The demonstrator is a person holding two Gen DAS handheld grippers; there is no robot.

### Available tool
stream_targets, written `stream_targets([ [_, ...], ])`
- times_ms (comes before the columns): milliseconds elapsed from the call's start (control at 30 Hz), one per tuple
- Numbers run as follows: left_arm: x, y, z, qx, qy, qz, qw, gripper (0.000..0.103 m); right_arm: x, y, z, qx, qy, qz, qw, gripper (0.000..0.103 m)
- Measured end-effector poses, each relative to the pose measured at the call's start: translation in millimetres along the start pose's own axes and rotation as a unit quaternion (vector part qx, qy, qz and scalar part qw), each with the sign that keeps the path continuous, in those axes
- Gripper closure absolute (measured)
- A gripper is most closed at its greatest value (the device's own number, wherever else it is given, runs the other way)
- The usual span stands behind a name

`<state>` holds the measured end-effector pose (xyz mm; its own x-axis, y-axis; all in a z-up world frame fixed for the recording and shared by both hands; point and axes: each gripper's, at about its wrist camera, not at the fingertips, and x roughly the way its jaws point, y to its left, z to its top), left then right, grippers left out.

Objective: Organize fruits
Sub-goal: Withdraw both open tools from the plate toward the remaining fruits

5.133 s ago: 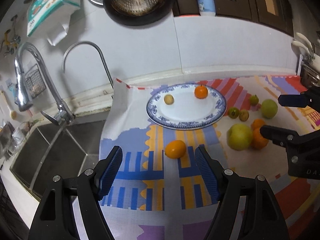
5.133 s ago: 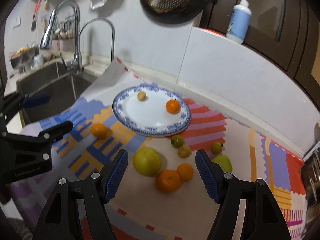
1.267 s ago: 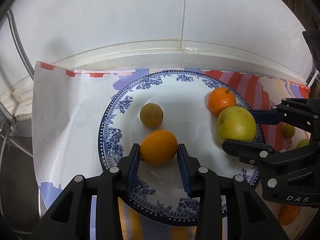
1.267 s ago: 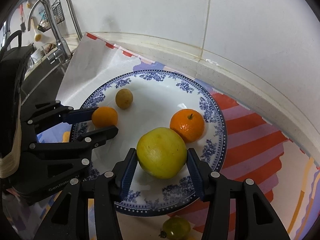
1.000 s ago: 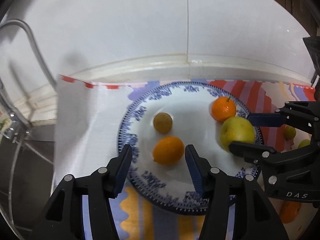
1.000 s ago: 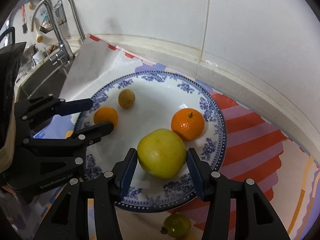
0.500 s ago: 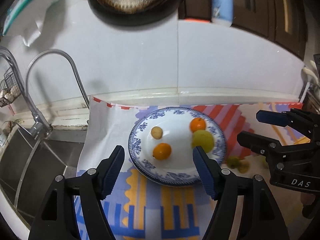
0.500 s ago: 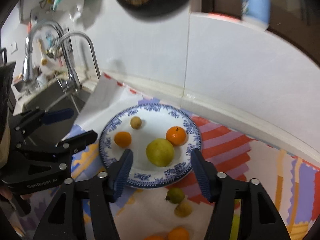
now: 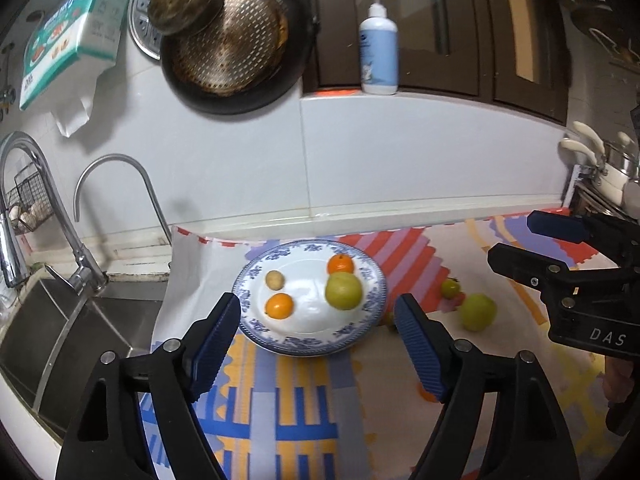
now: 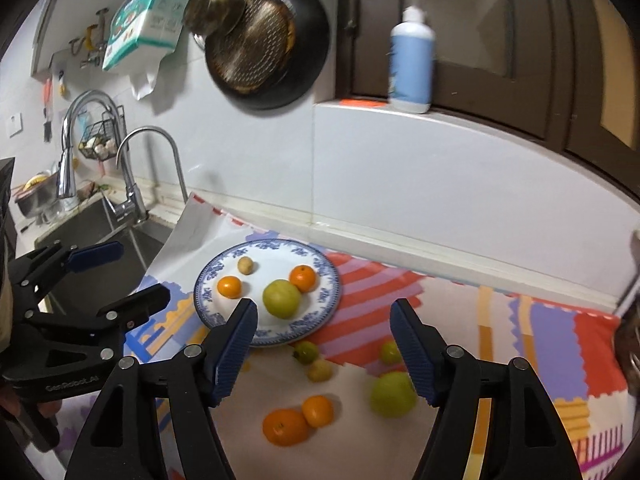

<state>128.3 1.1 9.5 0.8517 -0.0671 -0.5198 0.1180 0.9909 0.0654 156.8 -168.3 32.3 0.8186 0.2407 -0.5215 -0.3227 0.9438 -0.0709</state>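
Observation:
A blue-rimmed white plate holds a small orange, a yellow-green apple, a tangerine and a small yellow fruit. My left gripper is open and empty, pulled back in front of the plate. My right gripper is open and empty, above loose fruit on the cloth: two oranges, a green apple and small green and yellow fruits.
A patterned cloth covers the counter. A sink with two taps lies at the left. A tiled wall stands behind, with a hanging pan and a soap bottle on the ledge.
Both grippers let go of their fruit on the plate, opened wide and drew back and up. The orange and the apple now rest on the plate.

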Motion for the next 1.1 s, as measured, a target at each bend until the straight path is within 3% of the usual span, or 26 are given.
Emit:
stream_targets([
  [500,-12,-46,-25,-0.003,0.008,-0.004,1.0,0.021,-30,-35,-36,-0.008,0.007,-0.008,1.0,0.034],
  [833,10,-73,-53,0.013,0.035,-0.021,0.9991,0.021,-10,-52,-61,-0.036,0.044,0.0,0.998,0.034],
  [1100,40,-88,-70,0.018,0.079,-0.044,0.9958,0.021,17,-63,-78,-0.038,0.077,0.019,0.996,0.034],
])
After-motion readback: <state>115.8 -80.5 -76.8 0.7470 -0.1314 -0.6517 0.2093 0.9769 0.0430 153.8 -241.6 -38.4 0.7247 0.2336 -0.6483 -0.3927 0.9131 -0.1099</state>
